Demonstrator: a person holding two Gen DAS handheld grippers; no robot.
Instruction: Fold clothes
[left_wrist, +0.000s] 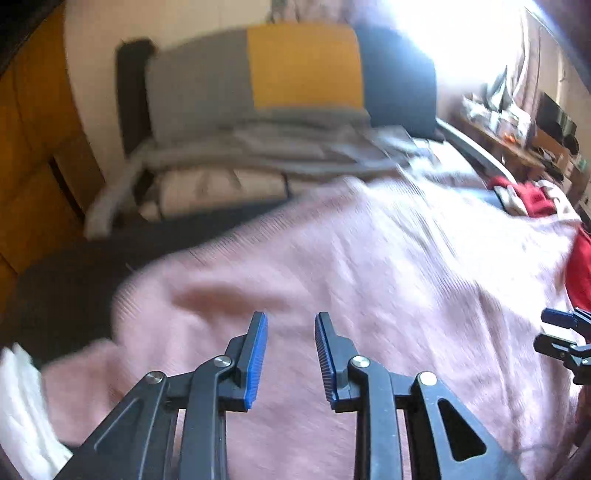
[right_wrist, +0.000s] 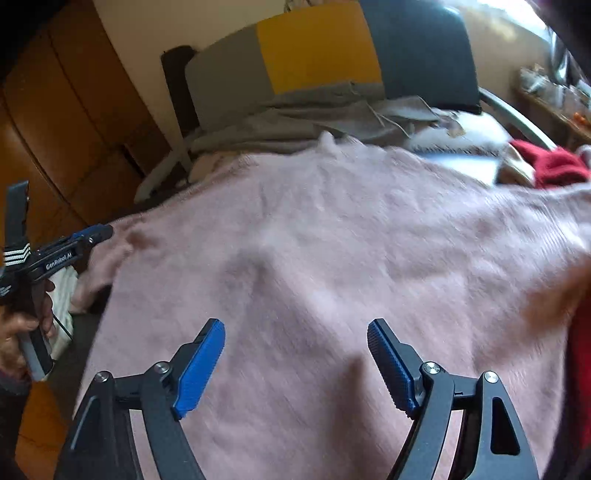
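Note:
A pale pink knit sweater (left_wrist: 332, 266) lies spread flat over the bed and fills the middle of both views; in the right wrist view (right_wrist: 314, 229) its neck points to the far end. My left gripper (left_wrist: 291, 325) hovers over the sweater's near left part, jaws slightly apart and empty. It also shows at the left edge of the right wrist view (right_wrist: 105, 232), over the sweater's left sleeve. My right gripper (right_wrist: 295, 328) is wide open and empty above the sweater's near hem. Its fingertips (left_wrist: 554, 317) show at the right edge of the left wrist view.
A red garment (right_wrist: 554, 164) lies at the far right. A grey garment (right_wrist: 314, 114) lies crumpled below the grey, yellow and blue headboard (right_wrist: 317, 44). A white knit item (left_wrist: 22, 406) sits at the near left. Wooden cabinets (right_wrist: 74, 122) stand left; a cluttered shelf (left_wrist: 517, 125) right.

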